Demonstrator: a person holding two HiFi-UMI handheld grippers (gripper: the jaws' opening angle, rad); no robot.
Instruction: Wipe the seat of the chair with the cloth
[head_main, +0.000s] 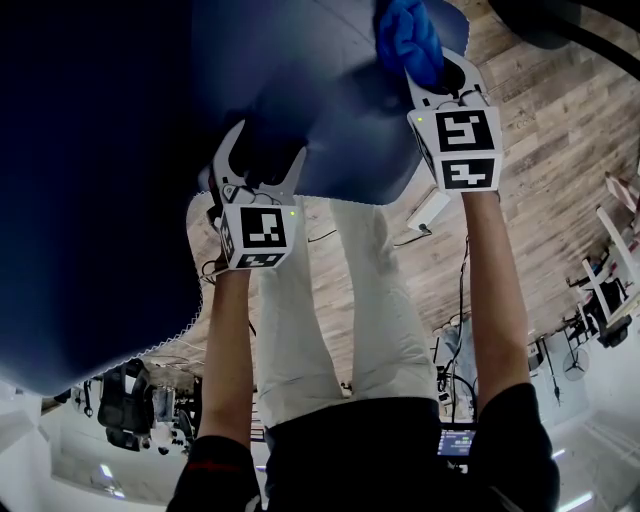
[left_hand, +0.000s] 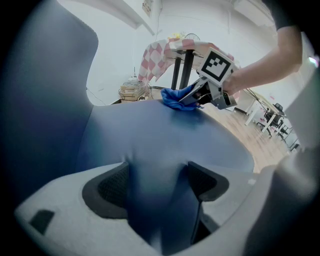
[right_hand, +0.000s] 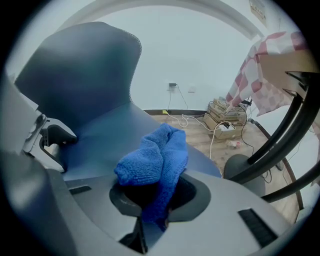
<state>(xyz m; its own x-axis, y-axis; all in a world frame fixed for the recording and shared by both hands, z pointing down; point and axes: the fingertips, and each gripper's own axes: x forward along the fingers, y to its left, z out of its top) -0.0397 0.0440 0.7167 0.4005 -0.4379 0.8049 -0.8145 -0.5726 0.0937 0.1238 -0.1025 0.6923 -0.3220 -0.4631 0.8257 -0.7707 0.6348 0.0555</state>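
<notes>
Bright, even light washes the far white walls (right_hand: 200, 60); the near chair seat (left_hand: 150, 140) reads dark and blurred, with fisheye bending and black vignetting at the edges

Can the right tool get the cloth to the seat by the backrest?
Probably yes: right tool holds the cloth at the seat, nothing lies between it and the backrest; left tool grips the seat edge, aside.
</notes>
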